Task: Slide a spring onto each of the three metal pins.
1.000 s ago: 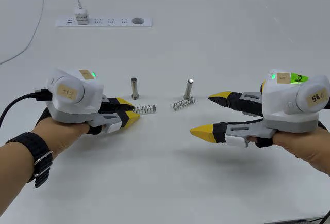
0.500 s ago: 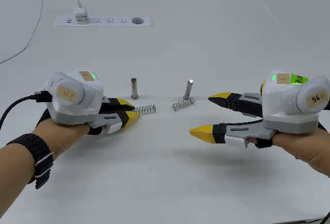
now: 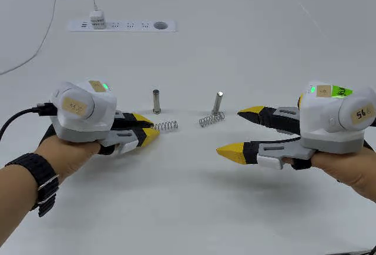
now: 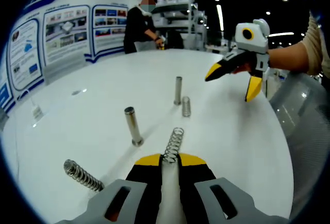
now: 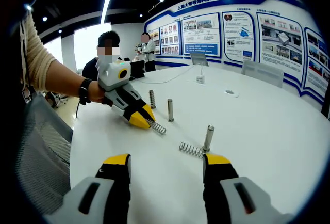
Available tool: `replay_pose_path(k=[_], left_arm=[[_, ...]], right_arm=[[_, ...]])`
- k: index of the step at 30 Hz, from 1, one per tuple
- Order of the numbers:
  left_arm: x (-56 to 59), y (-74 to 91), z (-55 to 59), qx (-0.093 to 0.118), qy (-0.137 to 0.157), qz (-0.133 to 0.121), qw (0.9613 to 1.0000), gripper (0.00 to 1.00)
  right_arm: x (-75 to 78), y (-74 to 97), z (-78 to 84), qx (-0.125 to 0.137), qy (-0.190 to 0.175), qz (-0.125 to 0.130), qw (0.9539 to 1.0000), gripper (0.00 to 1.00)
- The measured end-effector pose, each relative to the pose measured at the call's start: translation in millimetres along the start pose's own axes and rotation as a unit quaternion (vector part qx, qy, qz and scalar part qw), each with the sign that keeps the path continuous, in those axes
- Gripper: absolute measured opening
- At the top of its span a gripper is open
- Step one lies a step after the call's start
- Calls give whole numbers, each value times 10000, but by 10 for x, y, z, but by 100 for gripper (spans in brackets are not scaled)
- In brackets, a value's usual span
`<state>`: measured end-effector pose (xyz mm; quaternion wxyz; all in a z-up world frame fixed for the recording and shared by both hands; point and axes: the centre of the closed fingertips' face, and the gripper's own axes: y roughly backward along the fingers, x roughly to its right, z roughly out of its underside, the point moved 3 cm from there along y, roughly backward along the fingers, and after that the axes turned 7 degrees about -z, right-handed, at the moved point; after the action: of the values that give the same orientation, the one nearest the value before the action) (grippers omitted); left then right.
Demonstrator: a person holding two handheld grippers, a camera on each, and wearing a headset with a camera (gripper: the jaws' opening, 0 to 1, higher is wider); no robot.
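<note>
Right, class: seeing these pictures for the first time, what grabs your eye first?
The yellow-tipped left hand-held gripper, on the left, is shut on one end of a spring. Facing it, the right hand-held gripper gapes open. Between them two metal pins stand upright, a second spring lying at the foot of the right pin.

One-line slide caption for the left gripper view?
Left hand-held gripper shut on a spring, near pin and far pin standing bare ahead.
</note>
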<state>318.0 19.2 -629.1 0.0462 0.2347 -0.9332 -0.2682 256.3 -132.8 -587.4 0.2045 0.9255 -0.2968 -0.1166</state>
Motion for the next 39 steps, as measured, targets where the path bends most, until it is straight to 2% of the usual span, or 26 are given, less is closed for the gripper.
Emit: replay_pose_path(k=[6,11,21,32,39], left_arm=[[46,40,-17,3,-73,49,10000,11],[109,70,-27,-23,-243,122,9996,11],[161,137,-81,29,-339,205,9992,11],[267,186,-169,99,-476,326,9983,11],[331,212,-219,152,-547,405,9976,11]], right_arm=[[-27,-14,-19,3,67,-55,10000,54],[-55,-38,-37,-20,151,-111,9998,52],[-105,-100,-73,-114,346,-278,9989,46],[-181,-271,-186,-209,691,-577,9957,38],[-238,-386,-201,-319,841,-758,9931,34]])
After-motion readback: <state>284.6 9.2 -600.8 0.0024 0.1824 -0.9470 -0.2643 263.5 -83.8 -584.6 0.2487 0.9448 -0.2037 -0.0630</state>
